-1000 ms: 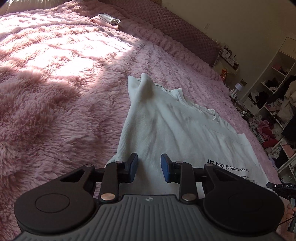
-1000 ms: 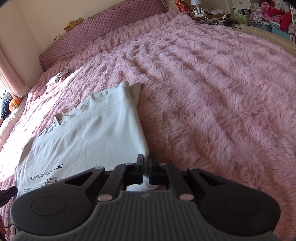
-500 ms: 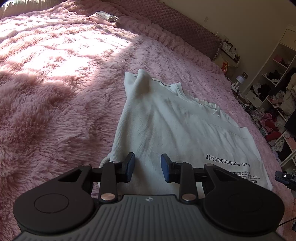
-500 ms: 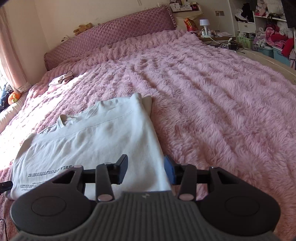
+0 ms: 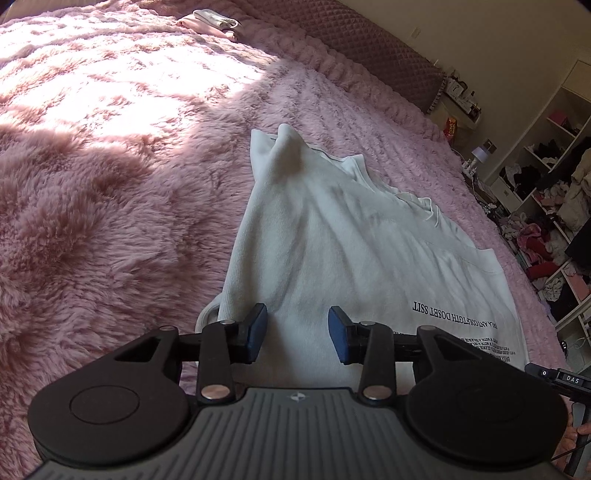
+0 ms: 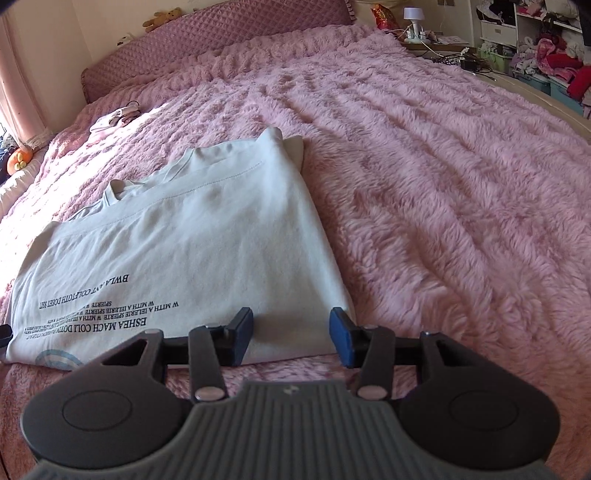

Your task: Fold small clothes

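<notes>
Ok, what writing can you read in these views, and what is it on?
"BWLA ANT COLFTGTH DOSET SSIT", upside down: white shirt.
"ESHEA MACH COLI DOTH...", upside down: same shirt.
"W MITH A IELERIE SPIERTE...": same shirt, smaller lines blurred.
"DAS": black device at the left view's edge.

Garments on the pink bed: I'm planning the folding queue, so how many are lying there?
2. The white cotton T-shirt with black lettering lies flat near the bed's front edge; a small pale bundle of clothing, possibly more than one piece, sits far back near the quilted headboard.
</notes>
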Tool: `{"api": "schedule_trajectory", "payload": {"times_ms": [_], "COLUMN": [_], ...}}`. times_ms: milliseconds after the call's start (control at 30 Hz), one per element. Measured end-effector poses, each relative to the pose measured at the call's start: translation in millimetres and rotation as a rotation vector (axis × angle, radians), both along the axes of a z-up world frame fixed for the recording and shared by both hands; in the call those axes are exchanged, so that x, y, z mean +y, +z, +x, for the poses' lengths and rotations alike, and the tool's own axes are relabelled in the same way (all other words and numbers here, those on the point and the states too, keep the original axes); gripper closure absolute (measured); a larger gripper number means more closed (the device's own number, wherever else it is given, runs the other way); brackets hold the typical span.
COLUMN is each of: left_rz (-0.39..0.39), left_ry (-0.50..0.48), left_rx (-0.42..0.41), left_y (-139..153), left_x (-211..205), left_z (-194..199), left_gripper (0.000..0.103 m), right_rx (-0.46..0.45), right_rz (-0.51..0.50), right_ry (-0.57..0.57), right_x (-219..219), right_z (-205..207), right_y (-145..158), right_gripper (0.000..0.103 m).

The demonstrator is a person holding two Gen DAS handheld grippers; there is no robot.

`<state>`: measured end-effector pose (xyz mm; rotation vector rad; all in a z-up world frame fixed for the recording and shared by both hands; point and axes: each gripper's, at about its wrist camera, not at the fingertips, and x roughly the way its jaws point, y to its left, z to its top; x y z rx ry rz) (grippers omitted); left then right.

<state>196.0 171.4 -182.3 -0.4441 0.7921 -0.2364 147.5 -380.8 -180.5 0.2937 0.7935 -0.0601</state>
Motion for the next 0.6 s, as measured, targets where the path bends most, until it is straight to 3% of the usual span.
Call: {"api": "schedule_trajectory", "payload": {"times_ms": [200, 333, 467, 600], "left_rz": [-0.064, -0.079, -0.065, -0.072], "left_ry": [0.038, 0.036, 0.039, 0.046], "left_rx": [-0.073, -0.126, -0.088, -0.026], "left_y": [20.2, 27.7, 16.2, -3.5], "left_x": [2.7, -3.6, -13.0, -15.0], "left_z": [-18.8, -31.3, -25.1, -17.1], "left_gripper": [0.054, 0.053, 0.049, 0.048], "right_rx": [0.004, -0.084, -0.144, -0.189], "right_rz": [-0.065, -0.067, -0.101, -0.137], "right_ry": [0.023, 0.028, 0.149, 0.227], "right_x": [7.8, 21.9, 58.2, 99.5], "right_z": [-1.0, -1.8, 29.0, 86.7], "right_y": [-3.9, 17.6, 45.1, 64.5], "right_gripper": [0.061, 0.06, 0.056, 0.053]}}
